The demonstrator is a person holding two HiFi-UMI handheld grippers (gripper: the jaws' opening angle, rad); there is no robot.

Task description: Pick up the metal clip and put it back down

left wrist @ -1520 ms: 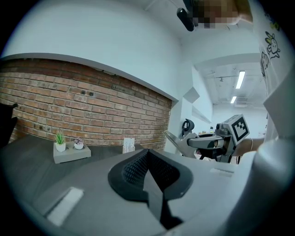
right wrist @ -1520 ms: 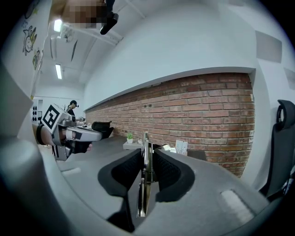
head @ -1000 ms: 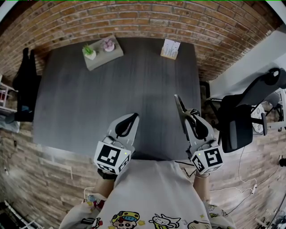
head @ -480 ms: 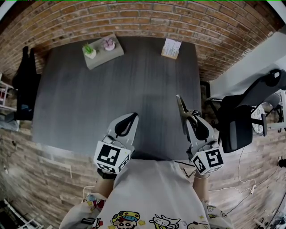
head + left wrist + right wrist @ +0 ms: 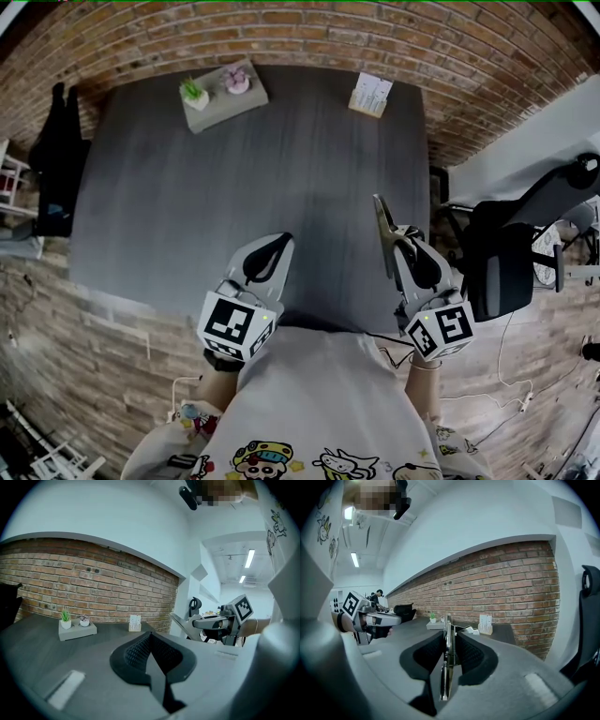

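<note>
**Metal clip held in the right tool above the worktop**

The right tool (image 5: 401, 236) is clamped on the metal clip (image 5: 381, 217). The clip stands on edge between the dark pads, and its long end sticks out forward past the tips. It hangs in the air over the near right part of the grey worktop (image 5: 234, 187), not touching it.

The left tool (image 5: 281, 242) hovers level with it over the near edge. Its jaws are pressed together with nothing between them. The two tools are well apart, side by side, both pointing toward the far brick wall (image 5: 511, 583).

At the far edge of the worktop sits a small grey tray (image 5: 223, 94) holding two little potted plants. A white card stand (image 5: 370, 96) is off to its right. A black office chair (image 5: 502, 262) stands just past the worktop's right side.
</note>
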